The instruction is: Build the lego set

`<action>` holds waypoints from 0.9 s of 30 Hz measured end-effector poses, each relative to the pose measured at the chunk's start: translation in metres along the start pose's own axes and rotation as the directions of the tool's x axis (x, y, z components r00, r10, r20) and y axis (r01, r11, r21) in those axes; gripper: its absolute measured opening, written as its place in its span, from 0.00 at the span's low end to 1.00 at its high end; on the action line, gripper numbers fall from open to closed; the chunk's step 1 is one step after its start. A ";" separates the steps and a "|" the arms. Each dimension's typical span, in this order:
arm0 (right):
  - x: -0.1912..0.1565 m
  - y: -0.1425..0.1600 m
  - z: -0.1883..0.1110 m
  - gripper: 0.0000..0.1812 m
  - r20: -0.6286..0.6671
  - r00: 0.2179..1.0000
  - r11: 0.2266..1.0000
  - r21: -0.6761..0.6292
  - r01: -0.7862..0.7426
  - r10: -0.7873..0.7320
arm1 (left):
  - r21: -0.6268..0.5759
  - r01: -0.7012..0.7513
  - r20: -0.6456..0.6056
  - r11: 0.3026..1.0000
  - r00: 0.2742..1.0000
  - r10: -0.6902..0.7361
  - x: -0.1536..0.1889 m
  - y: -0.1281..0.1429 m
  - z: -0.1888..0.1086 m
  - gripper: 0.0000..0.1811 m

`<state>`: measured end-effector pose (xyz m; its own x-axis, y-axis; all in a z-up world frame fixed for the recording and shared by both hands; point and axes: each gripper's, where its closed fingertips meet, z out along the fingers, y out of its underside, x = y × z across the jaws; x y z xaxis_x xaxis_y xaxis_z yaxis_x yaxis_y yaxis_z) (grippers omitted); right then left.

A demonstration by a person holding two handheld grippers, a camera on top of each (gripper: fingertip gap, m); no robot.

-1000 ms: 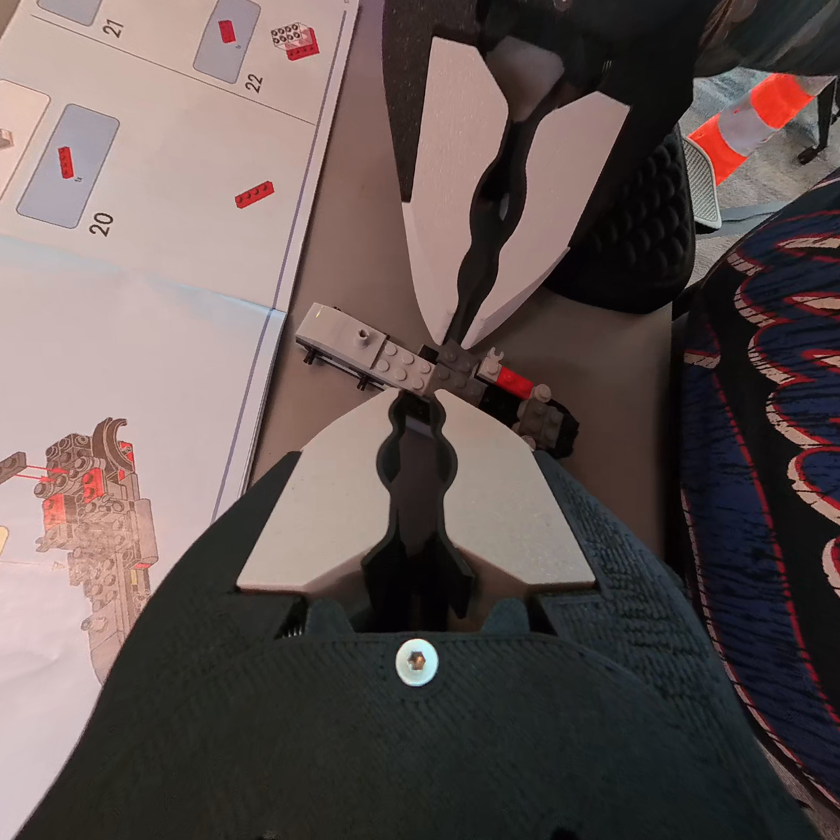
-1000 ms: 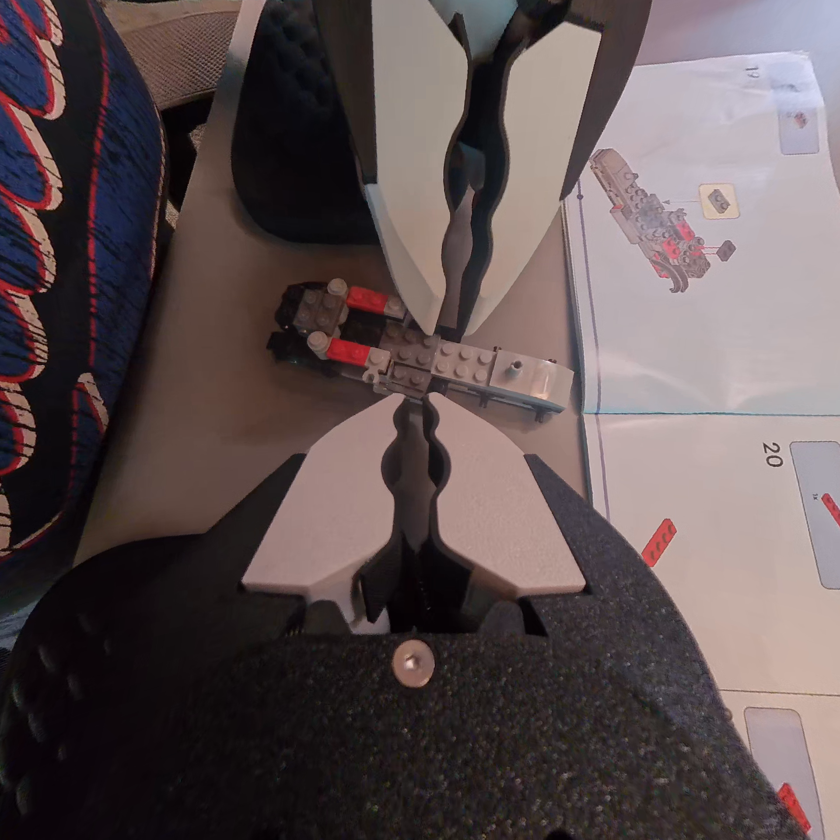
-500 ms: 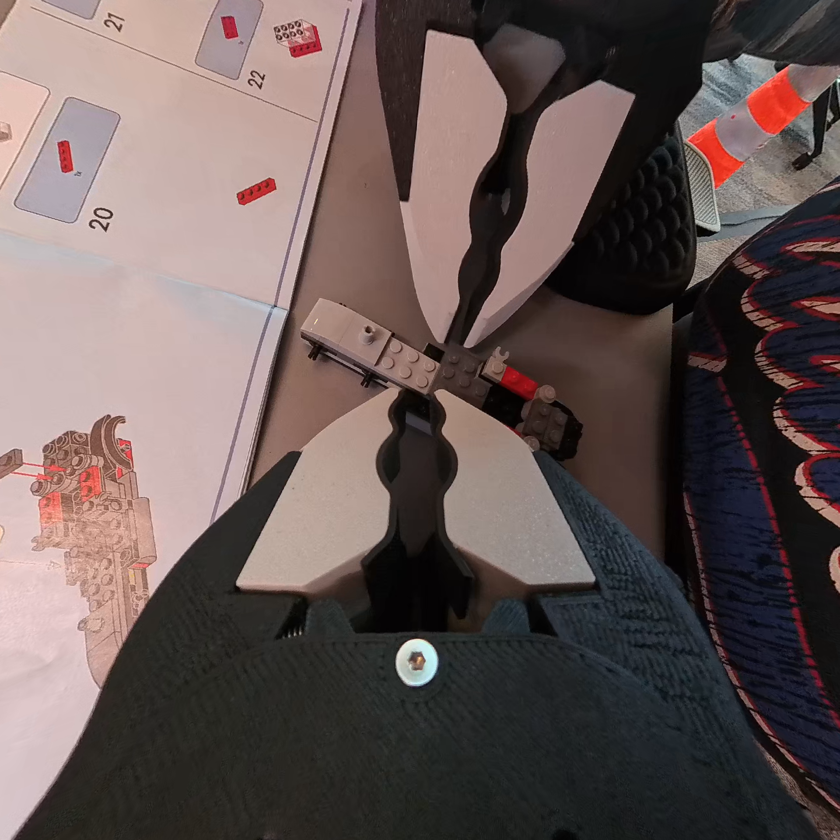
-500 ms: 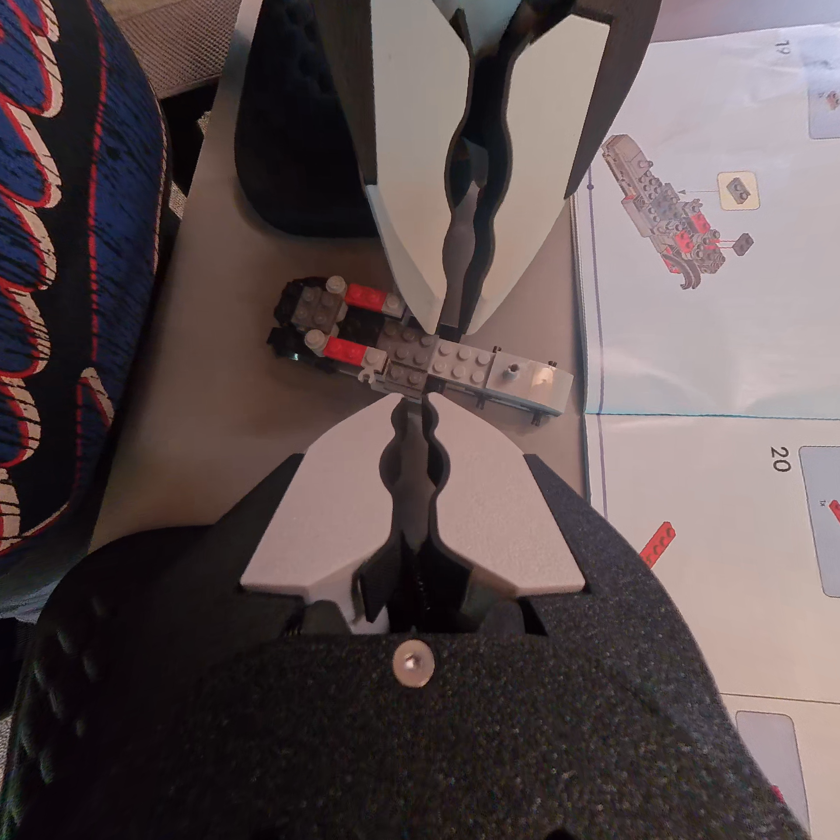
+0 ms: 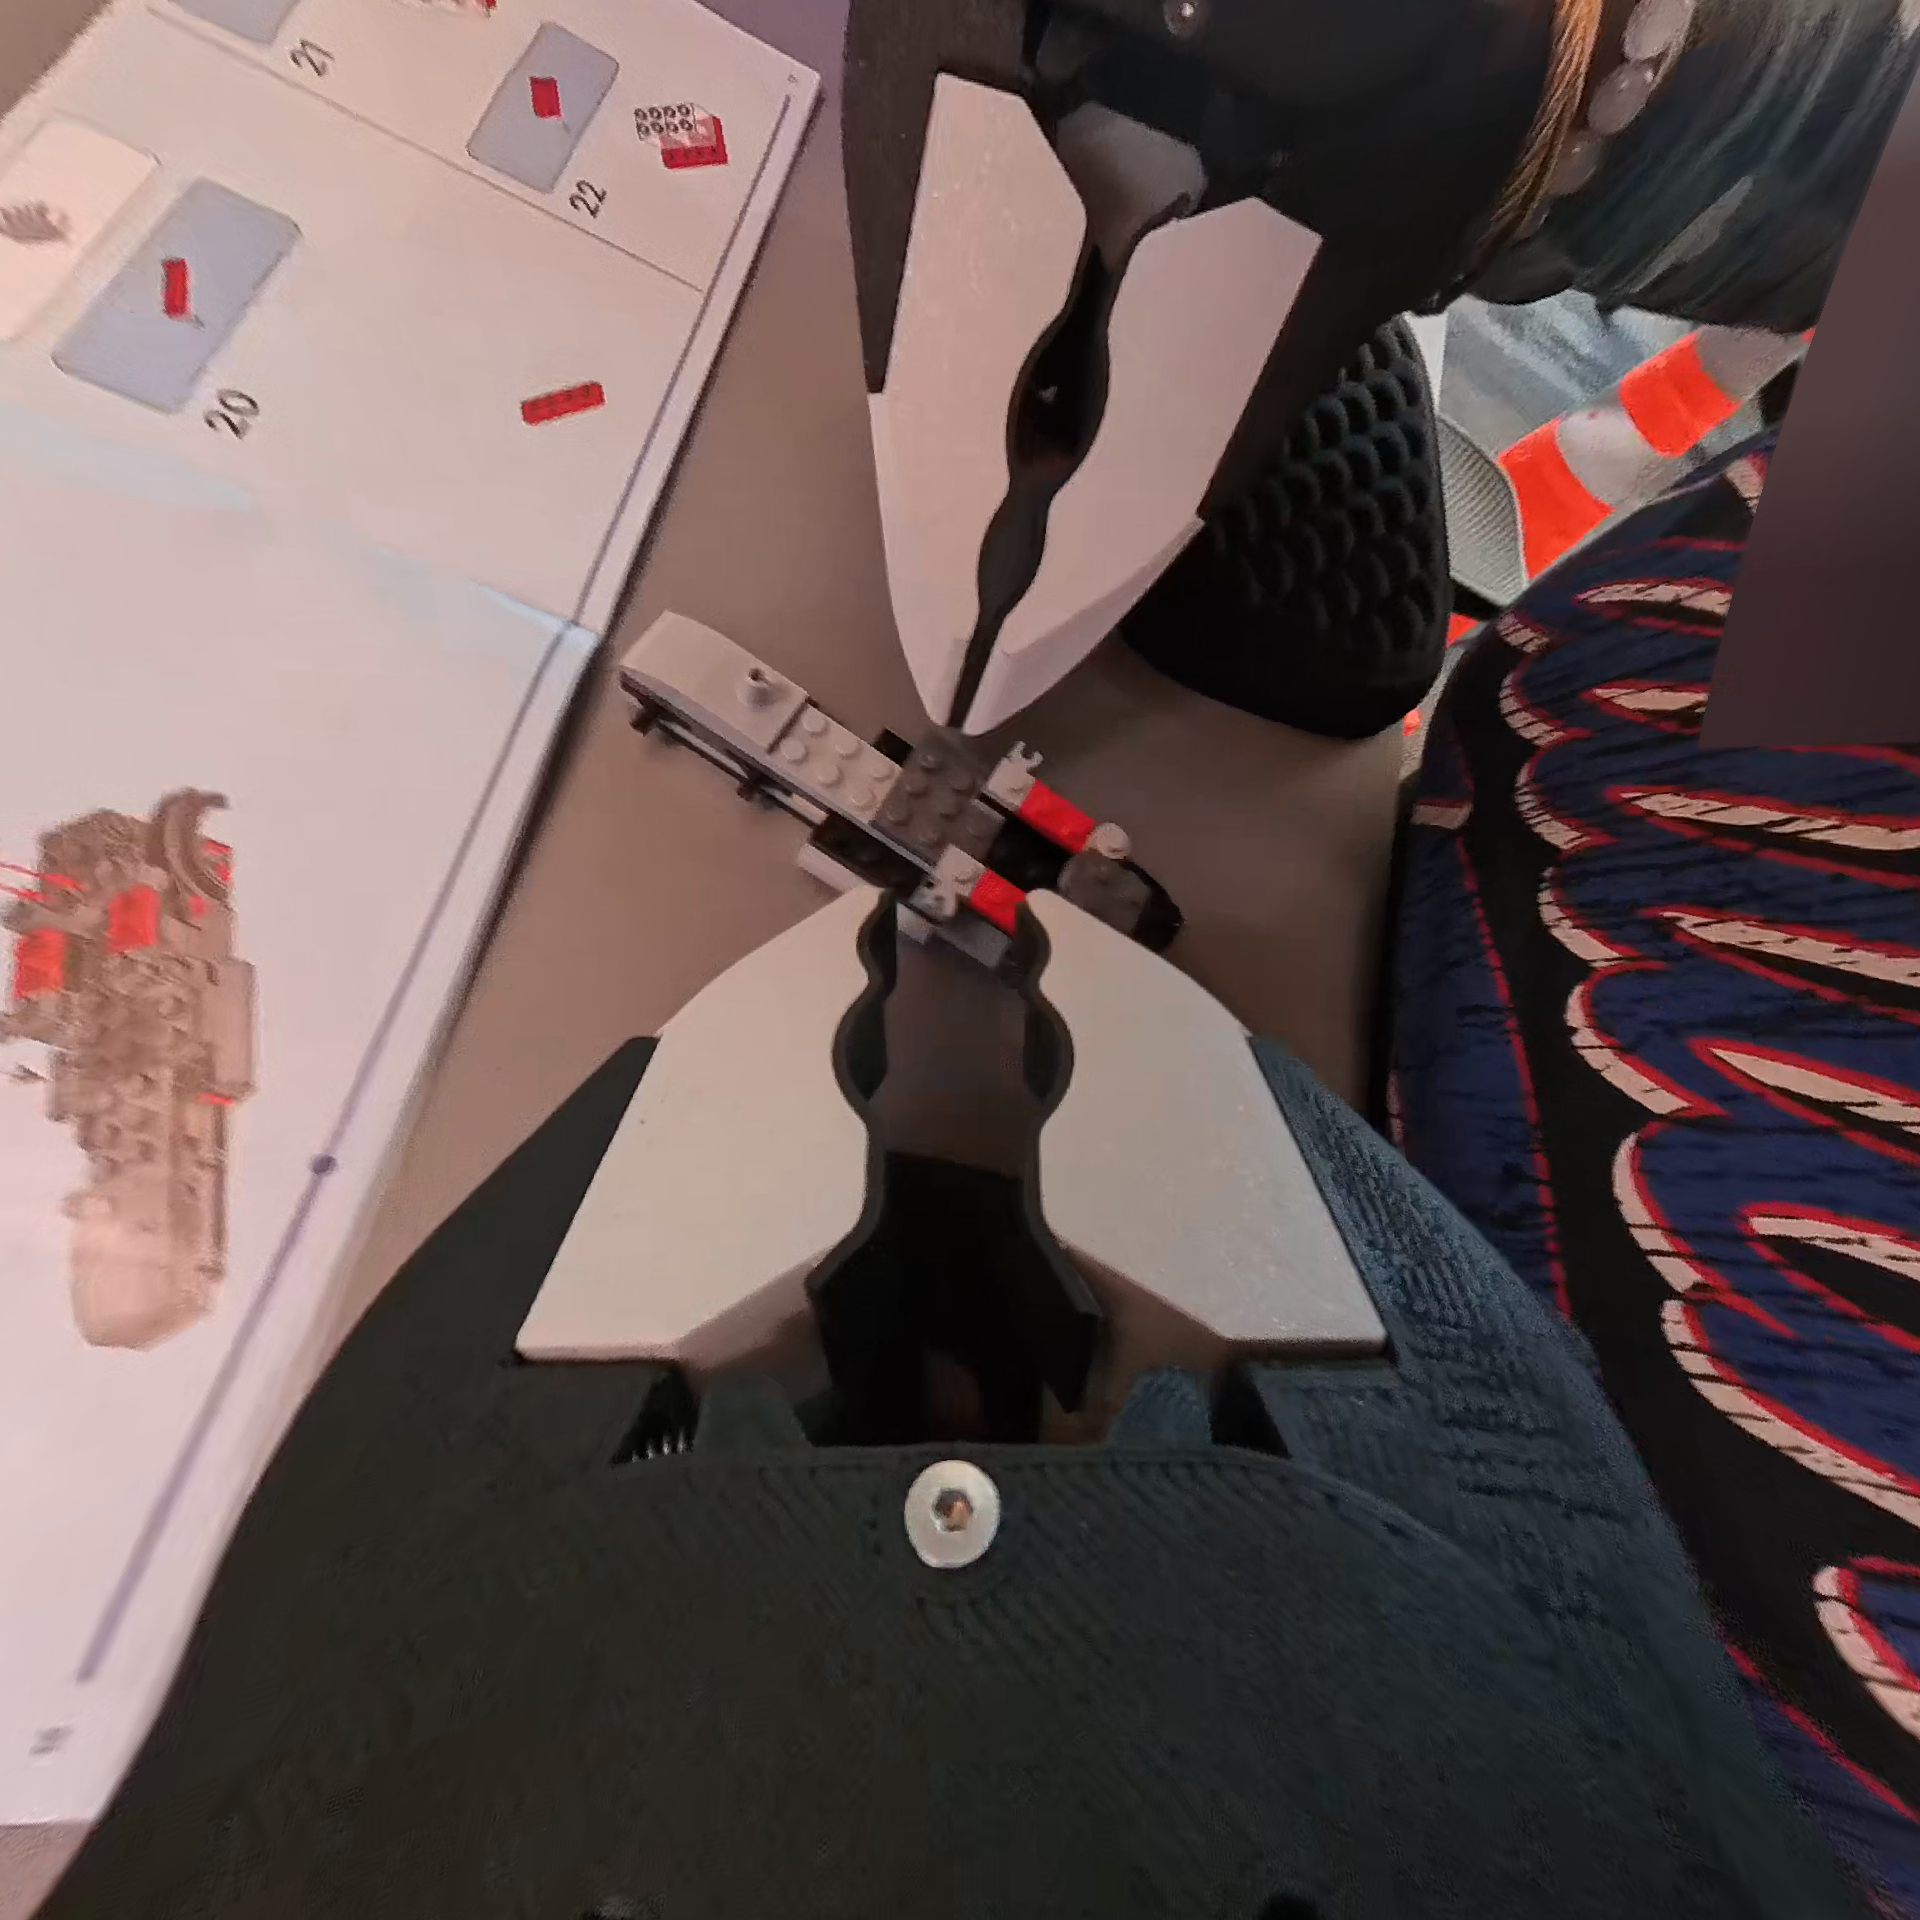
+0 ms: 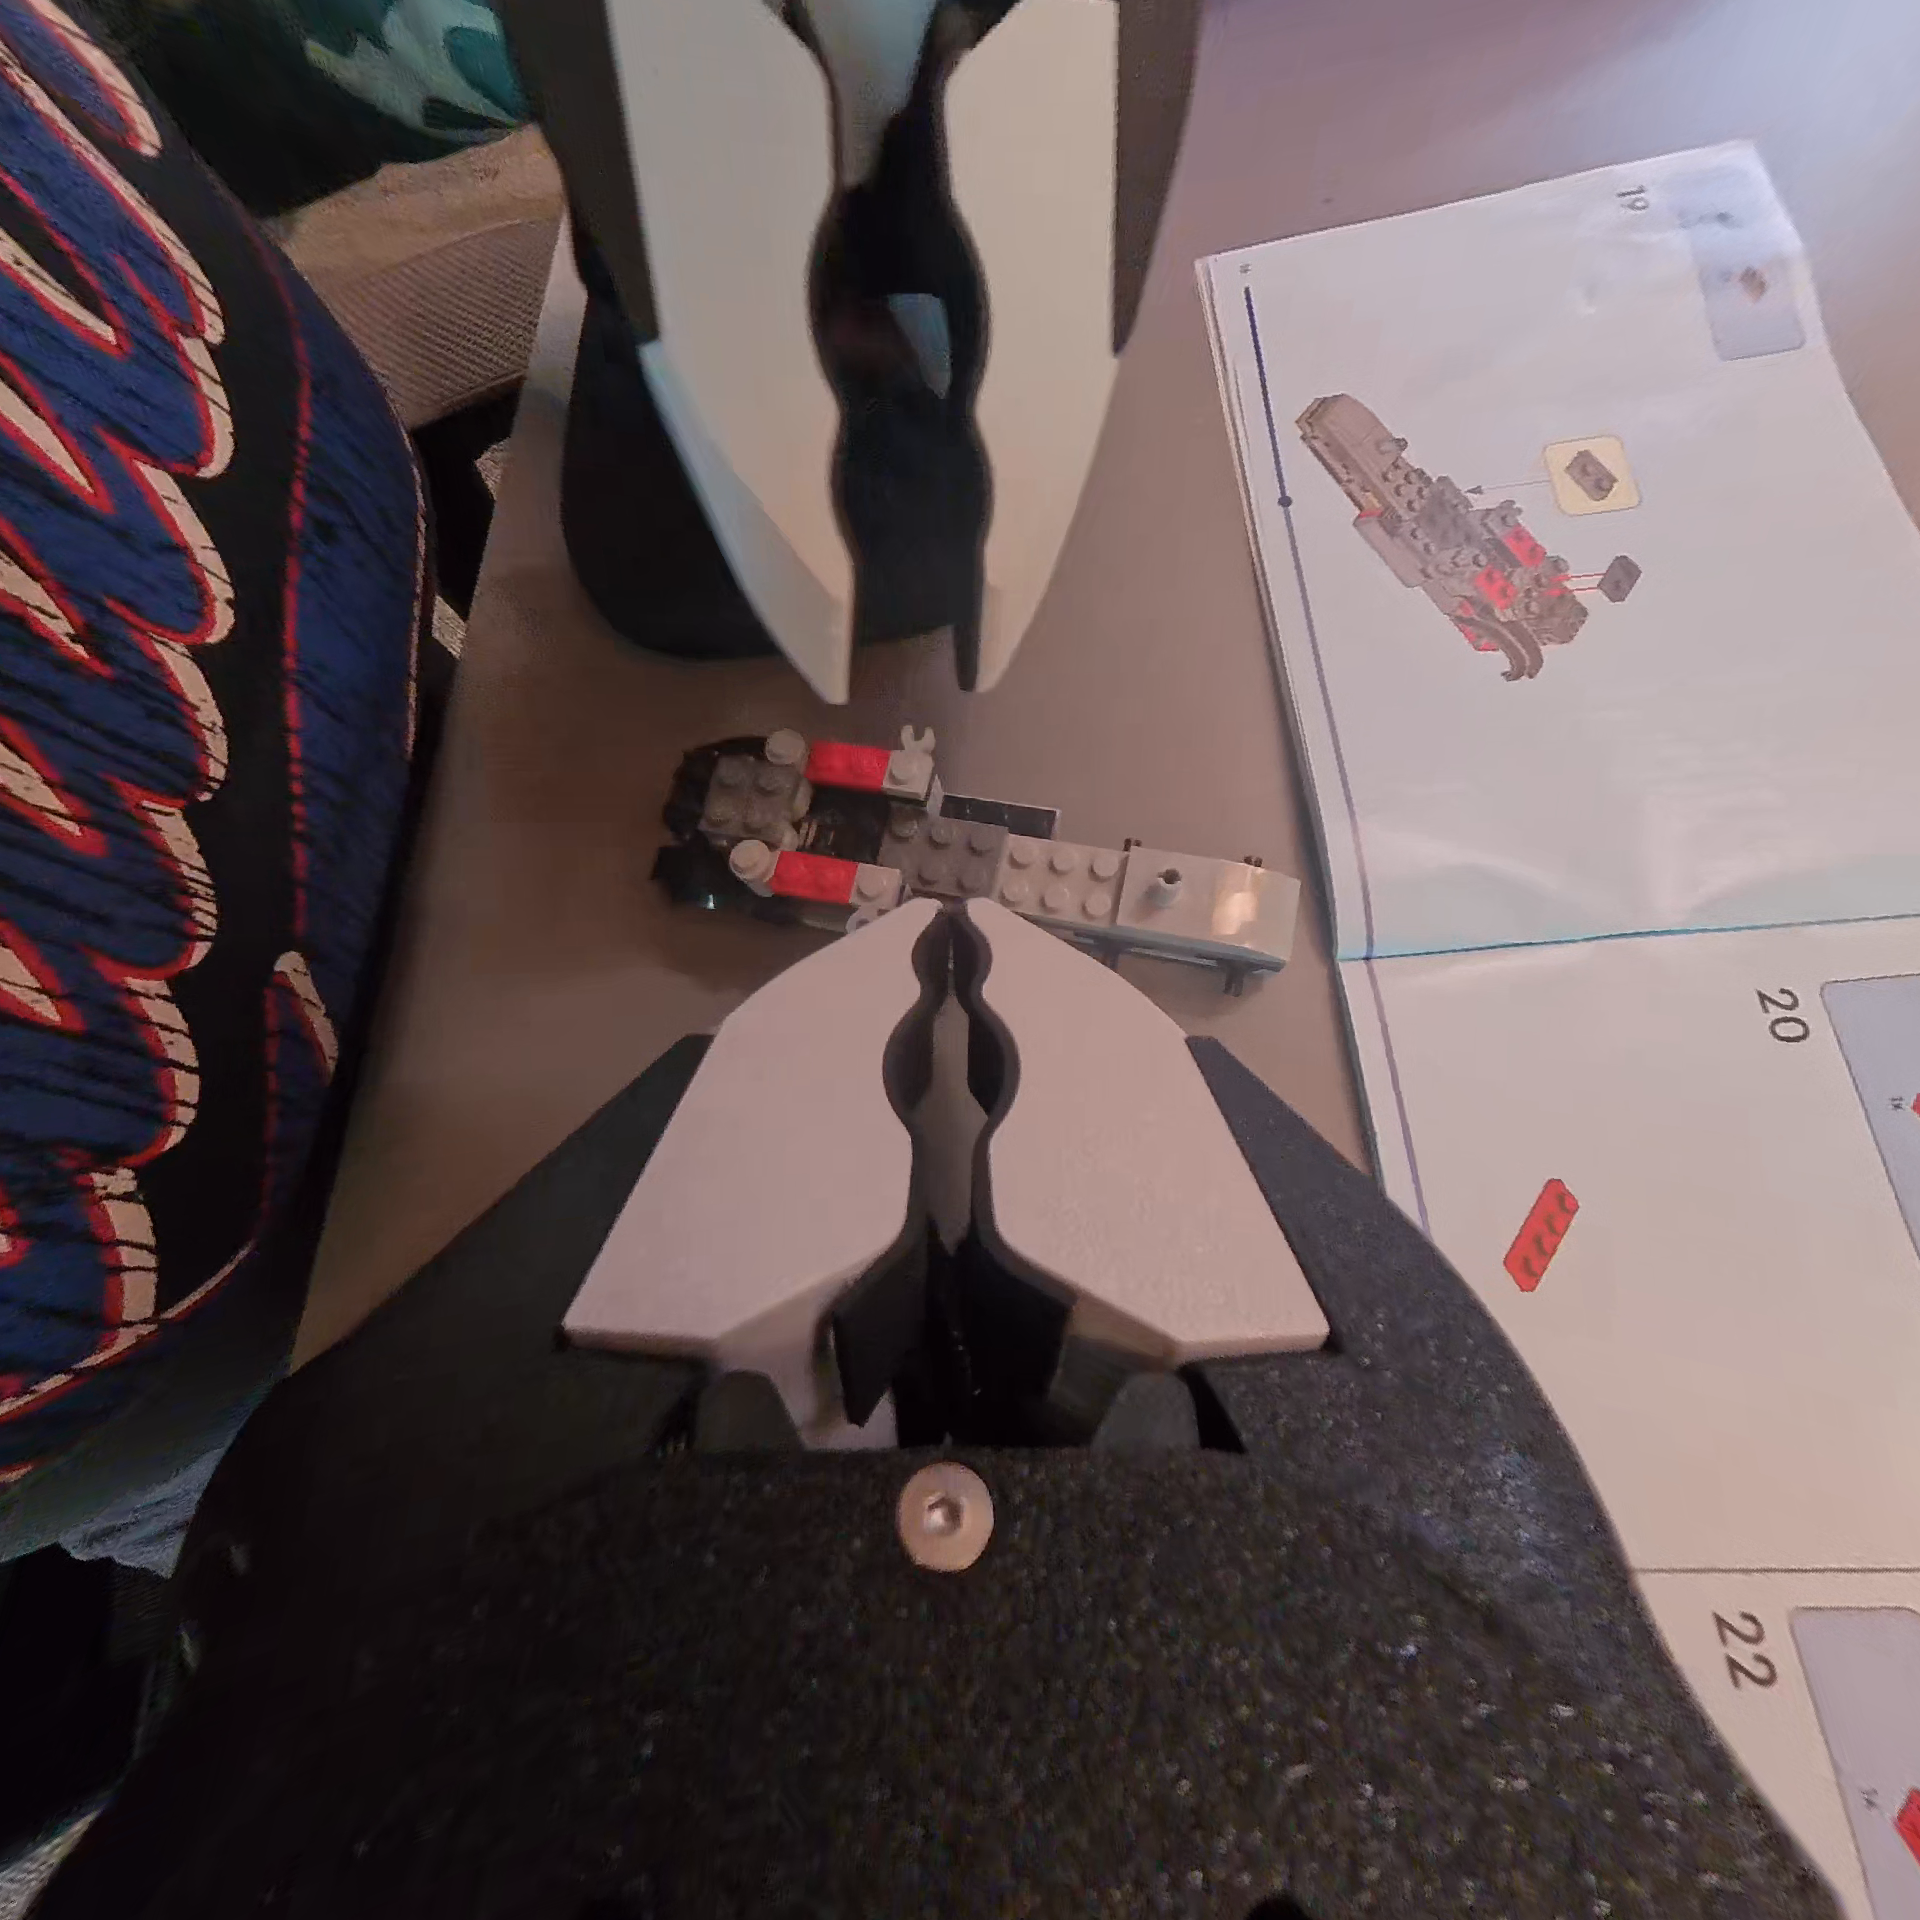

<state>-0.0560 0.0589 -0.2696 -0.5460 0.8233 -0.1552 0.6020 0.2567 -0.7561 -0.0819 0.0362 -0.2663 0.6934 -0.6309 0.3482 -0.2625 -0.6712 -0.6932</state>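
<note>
A: We had both grippers pinched on the model a second ago, one from each side. Then the left gripper let go! Its jaws stood apart, with bare worktop showing between them.

B: And the model swung as we released it. It lay flat on the worktop, just beside the booklet, with its red-striped end turned in toward the open left jaws. From the right wrist view the left gripper sat clear of the model, not touching.

A: What about the right gripper?

B: Its jaws stayed closed, with the tips down against the dark grey plate at the middle. We couldn't tell whether they pinched that plate or only pressed on it.

A: So we judged that plate as seated, and the left gripper as free to fetch the next piece.

B: Likely. The booklet lay open at the coming steps, with a red brick on the page. We couldn't say whether it was printed or loose.

A: And the surroundings?

B: The worktop was plain grey-brown, and narrow. A blue, red and black patterned cloth ran along its edge, and an orange-and-white cone stood on the floor beyond.
</note>
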 end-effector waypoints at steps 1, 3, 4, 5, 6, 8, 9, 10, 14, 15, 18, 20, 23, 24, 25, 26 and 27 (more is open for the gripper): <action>-0.001 0.001 0.001 0.00 0.007 1.000 1.000 -0.002 -0.005 0.005 | 0.007 0.019 -0.005 1.000 1.000 -0.019 0.004 0.002 0.000 0.13; 0.001 0.003 0.003 0.00 0.017 1.000 1.000 -0.023 -0.008 0.009 | 0.033 0.053 -0.010 0.998 0.999 -0.053 0.011 0.005 0.004 0.15; 0.001 0.003 0.003 0.00 0.030 0.999 0.999 -0.031 -0.010 0.011 | 0.043 0.068 -0.003 0.997 0.998 -0.068 0.012 0.006 0.006 0.17; 0.000 0.002 0.003 0.00 0.050 0.999 0.999 -0.038 -0.014 0.016 | 0.050 0.082 0.014 0.995 0.996 -0.083 0.011 0.007 0.008 0.18; -0.001 0.001 0.003 0.00 0.063 0.998 0.999 -0.047 -0.016 0.019 | 0.055 0.095 0.028 0.994 0.995 -0.097 0.010 0.007 0.010 0.19; -0.002 0.002 0.003 0.00 0.070 0.997 0.997 -0.076 -0.010 0.015 | 0.080 0.107 0.038 0.991 0.993 -0.110 0.012 0.005 0.011 0.20; -0.002 0.003 0.003 0.00 0.069 0.998 0.996 -0.087 -0.005 0.011 | 0.098 0.107 0.044 0.989 0.993 -0.112 0.012 0.002 0.010 0.20; -0.002 0.004 0.003 0.00 0.069 0.998 0.996 -0.092 -0.001 0.007 | 0.111 0.105 0.054 0.988 0.992 -0.111 0.011 0.001 0.009 0.19; 0.005 0.005 -0.012 0.00 0.006 1.000 0.997 -0.076 -0.017 0.018 | 0.130 0.115 0.075 0.985 0.989 -0.125 0.008 0.001 0.004 0.19; 0.007 0.008 -0.020 0.00 -0.018 0.999 0.997 -0.071 -0.036 0.034 | 0.142 0.111 0.085 0.984 0.989 -0.124 0.006 0.000 0.000 0.19; -0.002 0.027 -0.030 0.05 -0.025 0.997 0.991 -0.109 -0.076 0.074 | 0.198 0.100 0.096 0.975 0.988 -0.120 0.003 -0.003 -0.010 0.18; -0.008 0.040 -0.028 0.09 -0.039 0.998 0.986 -0.156 -0.051 0.046 | 0.211 0.115 0.085 0.971 0.987 -0.135 0.001 -0.003 -0.011 0.17; -0.009 0.038 -0.024 0.11 -0.070 0.997 0.992 -0.125 -0.029 0.020 | 0.216 0.122 0.071 0.969 0.988 -0.140 0.001 -0.006 -0.009 0.17; -0.011 0.037 -0.021 0.12 -0.067 0.997 0.992 -0.121 -0.036 0.028 | 0.220 0.113 0.075 0.969 0.988 -0.133 0.002 -0.008 -0.009 0.16; -0.012 0.038 -0.019 0.13 -0.061 0.998 0.992 -0.125 -0.034 0.027 | 0.221 0.105 0.080 0.970 0.989 -0.125 0.003 -0.009 -0.009 0.16; -0.012 0.040 -0.016 0.14 -0.065 0.998 0.991 -0.134 -0.024 0.016 | 0.223 0.097 0.083 0.970 0.990 -0.118 0.004 -0.010 -0.008 0.16; -0.011 0.041 -0.014 0.15 -0.075 0.997 0.989 -0.144 -0.012 0.001 | 0.226 0.092 0.083 0.970 0.990 -0.113 0.006 -0.011 -0.008 0.16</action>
<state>-0.0173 0.0674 -0.2900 -0.5003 0.8591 -0.1080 0.6863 0.3174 -0.6544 -0.0801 0.0365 -0.2519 0.7722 -0.5161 0.3706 -0.0394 -0.6211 -0.7828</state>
